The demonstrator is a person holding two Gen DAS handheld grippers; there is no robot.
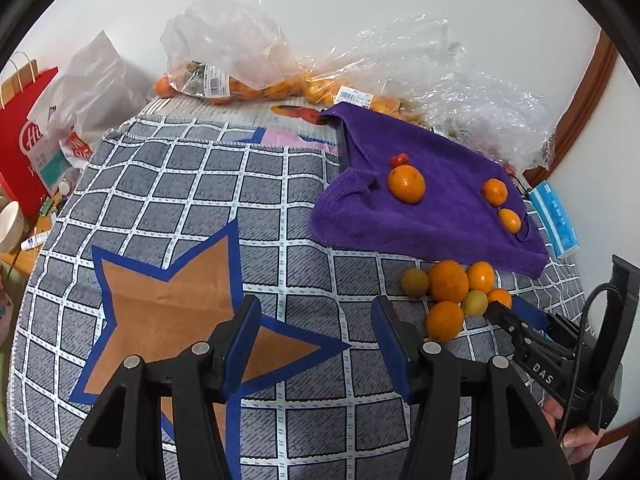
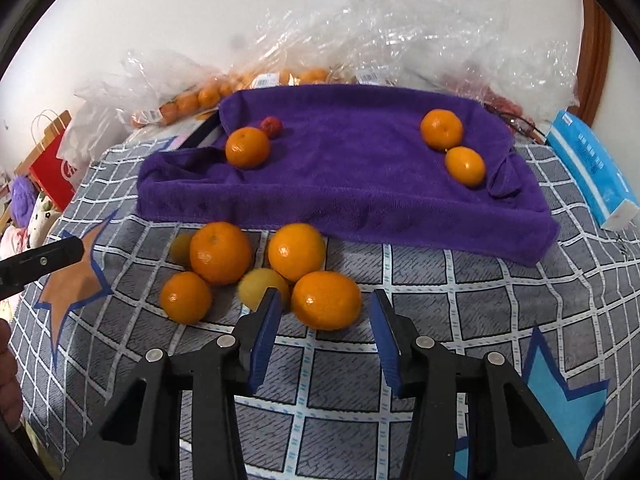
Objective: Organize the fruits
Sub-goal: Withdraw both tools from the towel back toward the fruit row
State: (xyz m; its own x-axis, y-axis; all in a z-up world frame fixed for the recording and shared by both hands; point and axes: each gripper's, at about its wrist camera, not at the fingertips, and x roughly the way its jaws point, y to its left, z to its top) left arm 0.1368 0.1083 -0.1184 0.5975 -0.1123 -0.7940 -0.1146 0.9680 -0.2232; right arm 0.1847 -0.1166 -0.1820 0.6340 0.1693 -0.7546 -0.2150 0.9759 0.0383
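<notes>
Right gripper (image 2: 322, 330): jaws spread wide, nothing held. It is low over the checked blanket (image 2: 460, 300), with the nearest orange (image 2: 326, 300) lying just ahead, between the lines of the 2 blue pads and slightly toward the left pad. No contact is visible.

Left gripper (image 1: 316, 334): jaws also wide apart and empty, over the star pattern, well clear of the fruit, which lies ahead and to its right.

Fruit location: a loose cluster of 4 oranges and 2 paler yellow fruit (image 2: 264, 288) sits on the blanket directly ahead of the right gripper, near the front edge of the purple towel (image 2: 360, 184). Beyond that, 3 oranges and 1 small red fruit (image 2: 271, 126) already rest on the towel.

Assessment: the step in hand appears to be picking the nearest orange for transfer to the towel.

Recommendations:
1. Shift the right gripper slightly left so the orange is centred between the pads.
2. Advance until the pads straddle its widest part, then close gently; round fruit may squirt out of an off-centre grip.
3. Watch the left pad, which is very near the yellow fruit; a nudge could scatter the touching cluster.
</notes>
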